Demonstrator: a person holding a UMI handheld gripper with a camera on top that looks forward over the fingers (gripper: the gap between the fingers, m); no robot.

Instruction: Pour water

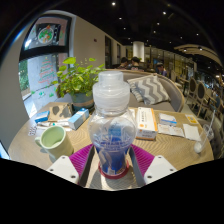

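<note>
The gripper point(112, 158) is clamped on the clear water bottle point(112, 125), held upright between its fingers so nothing spills before reaching the green cup point(53, 138) ahead-left.

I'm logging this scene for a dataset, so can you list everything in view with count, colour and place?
bottle: 1, clear with white cap and blue lower part, upright between the claw's fingers
cup: 1, pale green, on the table left of the bottle
plant: 1, green, potted, behind the cup
box: 1, white and blue, on the table right of the bottle
papers: a few, white with blue print, beyond the box
cushion: 1, grey-and-white zigzag, behind the table
table: 1, light wood, under all of it
claw: 1, white fingers with magenta pads, closed on the bottle's lower part
</note>
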